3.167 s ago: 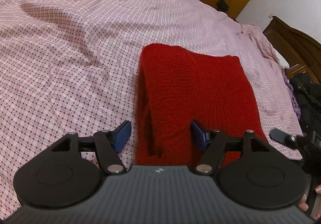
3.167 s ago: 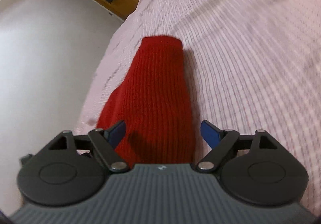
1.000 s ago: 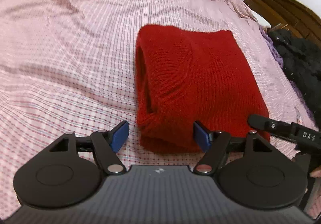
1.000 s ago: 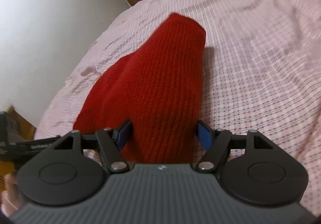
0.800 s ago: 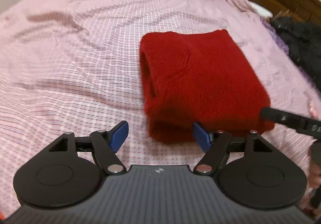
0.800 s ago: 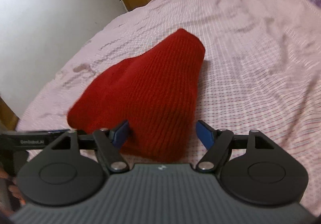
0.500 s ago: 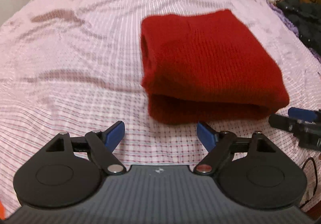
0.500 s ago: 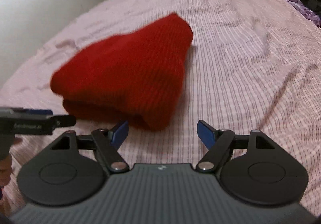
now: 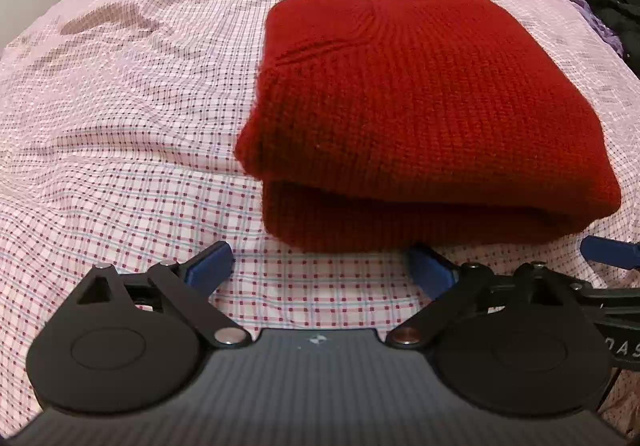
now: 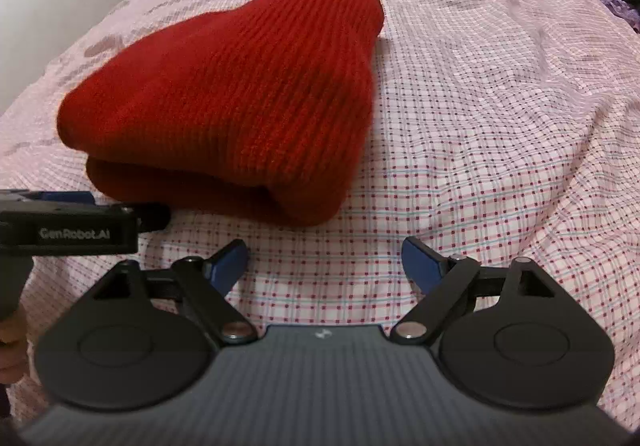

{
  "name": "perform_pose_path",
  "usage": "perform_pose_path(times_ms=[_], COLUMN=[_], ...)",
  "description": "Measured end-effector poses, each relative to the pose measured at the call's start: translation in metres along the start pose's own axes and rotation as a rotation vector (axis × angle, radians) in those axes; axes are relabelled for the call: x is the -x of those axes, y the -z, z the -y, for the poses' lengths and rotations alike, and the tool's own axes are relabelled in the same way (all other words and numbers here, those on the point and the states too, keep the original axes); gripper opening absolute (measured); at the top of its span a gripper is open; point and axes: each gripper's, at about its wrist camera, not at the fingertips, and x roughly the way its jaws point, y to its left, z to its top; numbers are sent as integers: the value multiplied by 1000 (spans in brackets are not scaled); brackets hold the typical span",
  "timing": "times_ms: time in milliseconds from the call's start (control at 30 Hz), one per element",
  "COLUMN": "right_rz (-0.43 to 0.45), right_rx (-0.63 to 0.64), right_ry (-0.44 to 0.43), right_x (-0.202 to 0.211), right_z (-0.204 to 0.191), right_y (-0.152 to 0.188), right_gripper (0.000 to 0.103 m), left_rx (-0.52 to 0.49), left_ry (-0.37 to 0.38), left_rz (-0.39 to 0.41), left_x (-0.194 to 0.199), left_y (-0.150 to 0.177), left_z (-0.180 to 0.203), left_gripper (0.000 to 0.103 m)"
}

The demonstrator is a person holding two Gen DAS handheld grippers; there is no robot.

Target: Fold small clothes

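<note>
The left gripper [image 9: 320, 268] has its jaws spread wide, having just been opening, with only checked bedsheet [image 9: 120, 166] between the blue pads [image 9: 212, 264] — nothing held. The right gripper [image 10: 324, 264] stands the same way: jaws wide, just been opening, bare sheet between its pads [image 10: 230, 260].

Just beyond both sets of fingertips lies the red sweater [image 9: 420, 106], folded into a thick, roughly square bundle on the bed. Its folded edge faces the left gripper, two layers stacked one on the other, and does not touch the pads. From the right wrist view the sweater [image 10: 240, 98] sits up and to the left of the fingers, apart from them.

Each tool shows in the other's view: the right gripper's blue tip pokes in at the right edge of the left view, near the sweater's corner, and the left gripper's black body [image 10: 68, 232] sits at the left edge of the right view.

Dark clothes [image 9: 616, 10] lie heaped at the bed's far right edge. No box, basket or drawer is in view.
</note>
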Motion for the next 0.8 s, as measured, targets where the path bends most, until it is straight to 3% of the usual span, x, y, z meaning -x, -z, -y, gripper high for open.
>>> perform_pose_path(times_ms=[800], right_rz=[1], right_rx=[-10], right_ry=[-7], right_x=[-4], right_z=[0], right_y=[1], right_gripper=[89], left_rx=[-8], left_ry=[-8], left_rz=[-3], left_x=[-8], left_y=[-4], left_z=[8], left_gripper=[103])
